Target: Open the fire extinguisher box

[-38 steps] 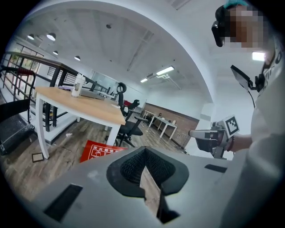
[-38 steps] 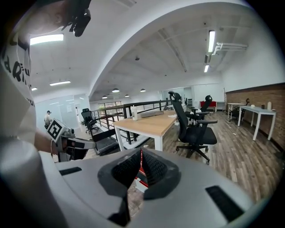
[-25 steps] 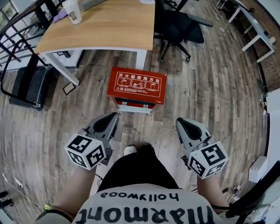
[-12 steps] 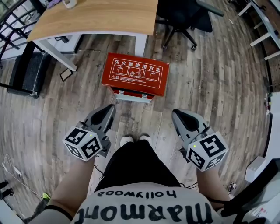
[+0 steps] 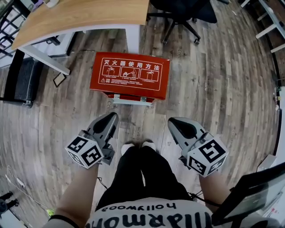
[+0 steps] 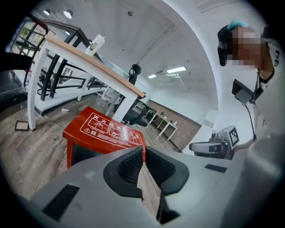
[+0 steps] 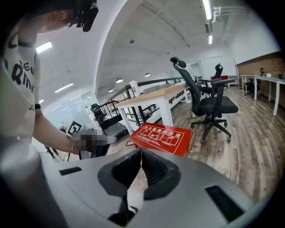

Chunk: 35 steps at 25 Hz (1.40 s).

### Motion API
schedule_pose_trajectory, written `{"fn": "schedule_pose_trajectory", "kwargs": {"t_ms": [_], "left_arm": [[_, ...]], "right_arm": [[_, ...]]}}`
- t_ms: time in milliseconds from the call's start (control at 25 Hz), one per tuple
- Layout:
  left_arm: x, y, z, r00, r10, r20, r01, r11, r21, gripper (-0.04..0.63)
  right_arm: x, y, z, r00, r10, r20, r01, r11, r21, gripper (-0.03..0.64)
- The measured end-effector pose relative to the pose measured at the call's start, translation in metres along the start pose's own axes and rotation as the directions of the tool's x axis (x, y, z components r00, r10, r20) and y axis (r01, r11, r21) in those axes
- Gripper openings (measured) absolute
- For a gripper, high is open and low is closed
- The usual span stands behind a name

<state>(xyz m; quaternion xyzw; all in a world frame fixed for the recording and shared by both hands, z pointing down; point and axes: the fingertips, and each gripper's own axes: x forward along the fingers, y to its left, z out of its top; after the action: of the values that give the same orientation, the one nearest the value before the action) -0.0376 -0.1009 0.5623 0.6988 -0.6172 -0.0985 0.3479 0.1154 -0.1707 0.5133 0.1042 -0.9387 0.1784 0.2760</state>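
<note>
The red fire extinguisher box (image 5: 130, 76) stands on the wooden floor with its lid down and white instruction print on top. The box (image 6: 104, 131) also shows ahead of the jaws in the left gripper view, and the box (image 7: 162, 136) in the right gripper view. My left gripper (image 5: 111, 116) hovers short of its front left, shut with nothing in it. My right gripper (image 5: 171, 121) hangs short of its front right, jaws likewise together and bare. Neither one touches the box. A white latch strip (image 5: 129, 101) runs along the box's front.
A wooden desk with white legs (image 5: 80, 15) stands just behind the box, and a black office chair (image 5: 182, 11) is at the back right. A black case (image 5: 22, 80) sits on the floor at the left. The person's feet (image 5: 138, 146) are between the grippers.
Both grippers have sunk toward the floor, still shut. The head view has dropped closer, so the box looks larger and sits further left.
</note>
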Motion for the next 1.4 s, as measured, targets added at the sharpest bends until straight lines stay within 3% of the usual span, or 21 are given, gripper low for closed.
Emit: {"fn": "schedule_pose_trajectory", "kwargs": {"t_ms": [240,360,640,760,840,960,1120,1200,1400], "left_arm": [[0.032,0.048,-0.041,0.998,-0.006,0.067,0.012,0.997,-0.081,0.006],[0.045,0.066,-0.071,0.999,-0.001,0.041,0.005,0.995,-0.102,0.006],[0.079,0.094,-0.099,0.994,-0.078,0.08,0.089,0.986,-0.142,0.008],[0.098,0.113,-0.108,0.991,-0.088,0.104,0.105,0.98,-0.167,0.113],[0.108,0.124,-0.11,0.981,-0.123,0.153,0.156,0.962,-0.223,0.145],[0.111,0.136,-0.096,0.926,-0.192,0.324,0.304,0.889,-0.342,0.164],[0.104,0.133,-0.068,0.804,-0.288,0.52,0.513,0.779,-0.361,0.164],[0.105,0.133,-0.061,0.776,-0.299,0.556,0.554,0.744,-0.373,0.164],[0.109,0.133,-0.049,0.716,-0.349,0.605,0.634,0.687,-0.355,0.166]], "right_arm": [[0.036,-0.026,-0.052,1.0,-0.015,0.027,0.015,1.0,-0.014,0.011],[0.051,-0.031,-0.083,1.0,-0.019,0.019,0.019,1.0,0.005,0.011],[0.08,-0.042,-0.138,1.0,-0.01,0.012,0.01,1.0,0.004,0.011],[0.09,-0.055,-0.155,1.0,-0.014,0.019,0.014,1.0,0.009,0.011],[0.097,-0.061,-0.162,1.0,-0.015,0.021,0.015,1.0,0.01,0.011],[0.104,-0.065,-0.17,1.0,-0.012,0.018,0.012,1.0,-0.004,0.011],[0.106,-0.071,-0.175,1.0,-0.019,0.016,0.019,1.0,-0.009,0.011],[0.108,-0.07,-0.178,1.0,-0.017,0.013,0.017,1.0,-0.005,0.011],[0.116,-0.068,-0.182,1.0,-0.01,0.009,0.01,1.0,-0.007,0.011]]}}
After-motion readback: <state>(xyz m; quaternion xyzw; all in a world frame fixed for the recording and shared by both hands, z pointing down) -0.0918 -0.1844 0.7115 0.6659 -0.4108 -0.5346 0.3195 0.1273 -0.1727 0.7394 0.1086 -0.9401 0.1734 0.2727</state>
